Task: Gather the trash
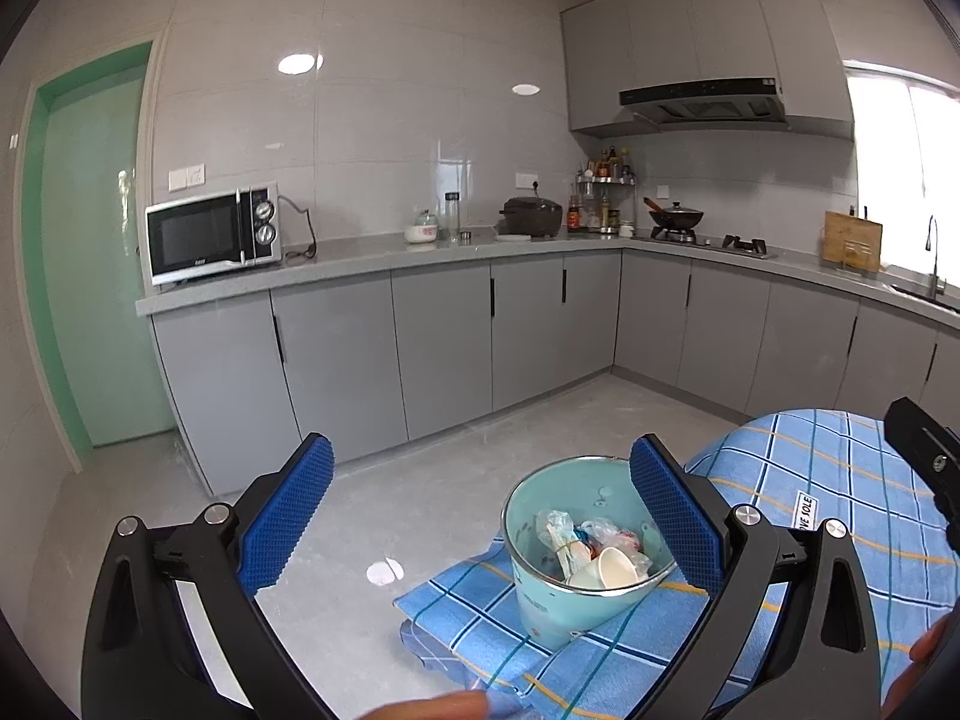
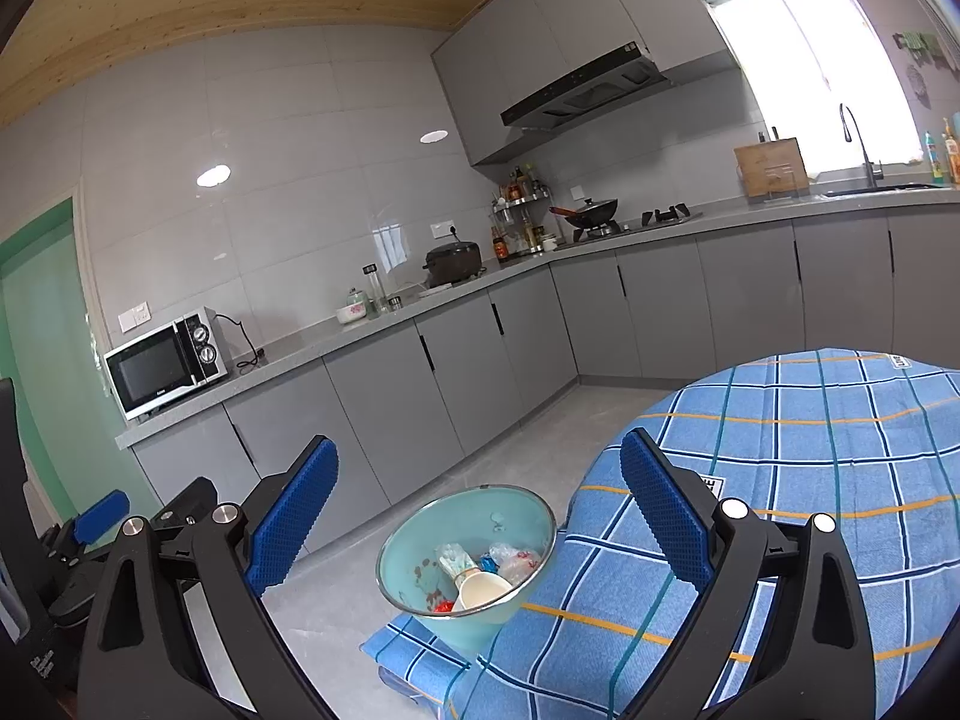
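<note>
grey kitchen, blue checked tablecloth [image 2: 810, 456] over table. left gripper [image 1: 480, 510] wide open, empty, above floor at table edge. right gripper [image 2: 480, 510] wide open, empty. pale blue bin [image 1: 576, 546] at tablecloth's hanging edge, holding paper cup [image 1: 612, 567] and plastic wrappers [image 1: 558, 531].

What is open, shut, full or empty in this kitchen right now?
left gripper: open, empty
right gripper: open, empty
trash bin: no lid on it, partly filled
paper cup: on its side in the bin
microwave: door shut
lower cabinets: doors shut
wok: lid on
tablecloth: spread over the table
</note>
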### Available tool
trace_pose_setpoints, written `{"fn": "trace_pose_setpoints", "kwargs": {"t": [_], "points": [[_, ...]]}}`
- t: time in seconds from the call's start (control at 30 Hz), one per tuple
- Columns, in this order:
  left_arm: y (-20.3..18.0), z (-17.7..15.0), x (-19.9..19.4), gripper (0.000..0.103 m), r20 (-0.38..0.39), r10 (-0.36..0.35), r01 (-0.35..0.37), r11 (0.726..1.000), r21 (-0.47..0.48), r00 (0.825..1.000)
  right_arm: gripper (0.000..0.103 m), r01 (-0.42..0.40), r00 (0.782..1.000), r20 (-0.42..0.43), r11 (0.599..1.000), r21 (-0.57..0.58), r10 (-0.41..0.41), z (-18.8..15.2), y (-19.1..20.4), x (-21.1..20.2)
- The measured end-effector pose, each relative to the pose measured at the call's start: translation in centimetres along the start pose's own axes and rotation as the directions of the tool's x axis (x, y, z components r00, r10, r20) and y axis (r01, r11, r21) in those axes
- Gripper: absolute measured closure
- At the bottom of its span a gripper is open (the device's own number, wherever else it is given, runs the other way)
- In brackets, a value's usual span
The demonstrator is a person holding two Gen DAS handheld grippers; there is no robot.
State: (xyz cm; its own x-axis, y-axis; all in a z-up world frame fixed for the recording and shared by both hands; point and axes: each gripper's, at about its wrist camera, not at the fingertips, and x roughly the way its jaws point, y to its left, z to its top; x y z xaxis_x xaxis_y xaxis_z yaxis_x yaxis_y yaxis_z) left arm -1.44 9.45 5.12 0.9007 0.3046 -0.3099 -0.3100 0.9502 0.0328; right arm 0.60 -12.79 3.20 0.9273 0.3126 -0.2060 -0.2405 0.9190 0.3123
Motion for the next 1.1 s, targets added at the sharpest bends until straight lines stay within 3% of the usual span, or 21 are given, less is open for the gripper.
{"fn": "trace_pose_setpoints", "kwargs": {"t": [0.23,0.47,0.87,0.97,1.1], "points": [[-0.1,0.2,0.0,0.006,-0.004,0.010,-0.010,1.000,0.001,1.000,0.009,0.005,1.000,0.004,1.000,0.006,-0.005,0.1,0.0,-0.2],[0.5,0.1,0.9,0.006,-0.063,-0.054,0.051,0.998,-0.046,0.997,0.009,0.007,1.000,-0.002,1.000,0.013,-0.007,-0.1,-0.1,-0.2],[0.0,-0.4,1.2,0.006,-0.064,-0.020,0.019,1.000,-0.022,0.998,0.008,0.018,1.000,-0.003,1.000,0.019,-0.018,-0.1,-0.3,0.0],[-0.1,-0.4,1.4,0.006,-0.071,-0.028,0.026,0.999,-0.018,0.997,0.006,0.064,0.998,0.003,0.997,0.035,-0.065,0.0,-1.1,0.1],[-0.4,-0.6,1.6,0.006,-0.077,-0.035,0.035,0.999,-0.010,0.996,0.005,0.184,0.983,0.008,0.981,0.059,-0.185,0.5,-3.8,0.6]]}}
